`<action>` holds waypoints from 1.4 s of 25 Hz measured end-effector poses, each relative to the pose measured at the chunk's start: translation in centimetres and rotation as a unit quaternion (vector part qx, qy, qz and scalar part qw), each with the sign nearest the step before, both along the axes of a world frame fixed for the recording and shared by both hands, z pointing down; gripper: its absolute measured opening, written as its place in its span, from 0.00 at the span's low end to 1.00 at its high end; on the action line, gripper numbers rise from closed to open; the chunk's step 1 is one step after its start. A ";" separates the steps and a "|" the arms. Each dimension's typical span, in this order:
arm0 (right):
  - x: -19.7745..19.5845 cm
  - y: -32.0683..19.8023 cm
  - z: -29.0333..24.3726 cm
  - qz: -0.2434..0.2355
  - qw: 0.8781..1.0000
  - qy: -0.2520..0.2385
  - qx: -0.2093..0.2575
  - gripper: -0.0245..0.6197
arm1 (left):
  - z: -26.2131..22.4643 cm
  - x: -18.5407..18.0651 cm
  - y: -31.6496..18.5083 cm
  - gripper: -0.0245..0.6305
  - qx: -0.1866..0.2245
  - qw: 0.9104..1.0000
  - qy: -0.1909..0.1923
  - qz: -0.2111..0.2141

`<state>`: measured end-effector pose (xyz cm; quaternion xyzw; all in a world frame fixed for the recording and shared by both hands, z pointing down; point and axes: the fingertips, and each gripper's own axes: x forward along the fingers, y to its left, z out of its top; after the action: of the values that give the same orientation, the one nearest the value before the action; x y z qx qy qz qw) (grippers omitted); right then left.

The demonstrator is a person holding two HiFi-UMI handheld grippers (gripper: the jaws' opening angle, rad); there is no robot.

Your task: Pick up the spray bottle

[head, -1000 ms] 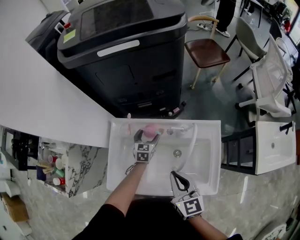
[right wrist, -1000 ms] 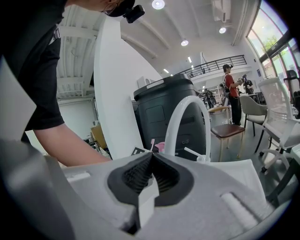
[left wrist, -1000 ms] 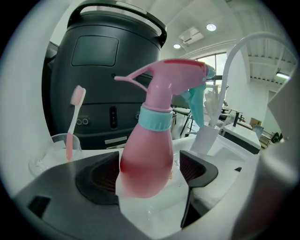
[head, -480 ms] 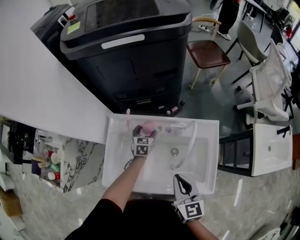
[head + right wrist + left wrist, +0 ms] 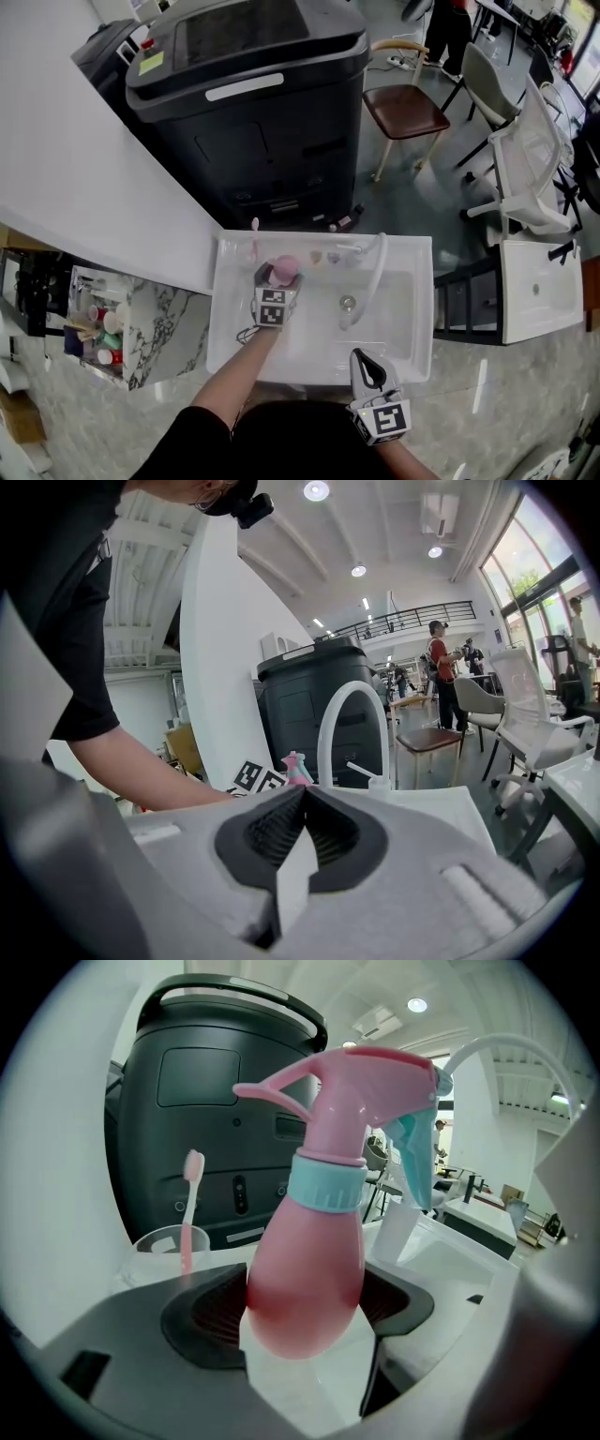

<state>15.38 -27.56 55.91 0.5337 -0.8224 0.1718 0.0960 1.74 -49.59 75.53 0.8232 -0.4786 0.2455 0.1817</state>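
Observation:
The pink spray bottle (image 5: 309, 1279) with a teal collar and trigger stands upright between the jaws of my left gripper (image 5: 302, 1309), which is shut on its round body. From the head view, the bottle (image 5: 283, 269) sits at the back left of the white sink (image 5: 234, 356), just ahead of my left gripper (image 5: 271, 286). It also shows small and far off in the right gripper view, as the bottle (image 5: 298, 767). My right gripper (image 5: 367, 367) hovers at the sink's front edge, shut with nothing in it; its jaws (image 5: 298, 841) meet.
A clear cup (image 5: 167, 1246) with a pink toothbrush (image 5: 190, 1206) stands left of the bottle. The white arched faucet (image 5: 371, 274) rises over the basin, drain (image 5: 347, 302) below. A black machine (image 5: 253, 103) stands behind the sink; chairs (image 5: 408, 103) farther right.
My left gripper and the bottle have shifted slightly left and toward me along the sink's back. The right gripper has barely moved.

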 end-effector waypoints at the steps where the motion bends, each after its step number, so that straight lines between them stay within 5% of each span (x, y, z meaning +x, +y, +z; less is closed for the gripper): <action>1: -0.2 0.2 -0.1 0.000 1.000 -0.001 0.001 0.04 | -0.1 -0.5 0.6 0.62 -0.001 1.000 -0.002 -0.001; 6: -2.0 1.1 -0.6 -0.010 1.000 -0.008 0.005 0.04 | -2.2 -2.4 4.4 0.62 -0.038 0.999 -0.003 0.000; 21: -7.3 5.6 -3.7 -0.018 0.999 0.001 0.042 0.04 | -10.1 -9.6 19.3 0.62 -0.008 0.999 0.050 0.009; 35: -14.4 21.3 -3.9 -0.015 0.999 0.029 0.038 0.04 | -16.4 -14.5 39.3 0.62 0.029 0.992 0.120 -0.011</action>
<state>1.01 -6.30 52.01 0.5290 -0.8333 0.1236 0.1027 -12.78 -10.28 59.16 0.8466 -0.4687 0.1287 0.2168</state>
